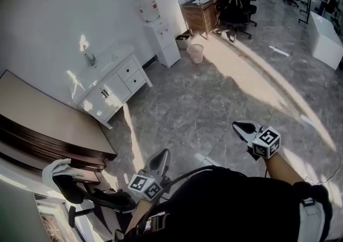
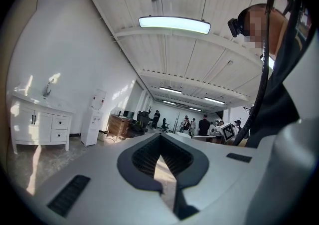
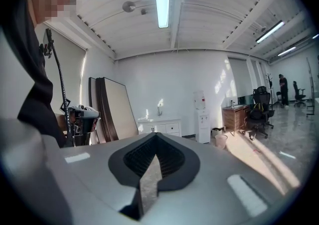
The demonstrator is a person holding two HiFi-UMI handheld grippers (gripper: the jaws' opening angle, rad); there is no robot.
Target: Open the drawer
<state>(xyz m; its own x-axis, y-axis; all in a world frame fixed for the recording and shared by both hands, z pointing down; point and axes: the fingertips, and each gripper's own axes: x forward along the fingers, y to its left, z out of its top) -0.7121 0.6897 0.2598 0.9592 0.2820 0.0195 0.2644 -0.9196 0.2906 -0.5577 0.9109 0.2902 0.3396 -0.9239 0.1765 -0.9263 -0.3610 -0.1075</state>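
Observation:
A white vanity cabinet (image 1: 110,89) with a sink tap stands against the far wall; its two drawers (image 1: 132,74) are closed. The cabinet also shows small in the left gripper view (image 2: 40,126) and the right gripper view (image 3: 162,128). My left gripper (image 1: 162,155) is held low at the left, jaws together with nothing between them, far from the cabinet. My right gripper (image 1: 242,127) is held at the right, also shut and empty. Both point out over the open grey floor. Close up, the left gripper (image 2: 159,136) and right gripper (image 3: 155,135) show closed tips.
A water dispenser (image 1: 155,26), a waste bin (image 1: 196,53), a wooden desk (image 1: 201,13) and office chairs (image 1: 238,7) stand beyond the cabinet. A dark wooden table (image 1: 48,123) and a chair with a white cloth (image 1: 80,187) are at my left. Polished stone floor (image 1: 214,101) lies ahead.

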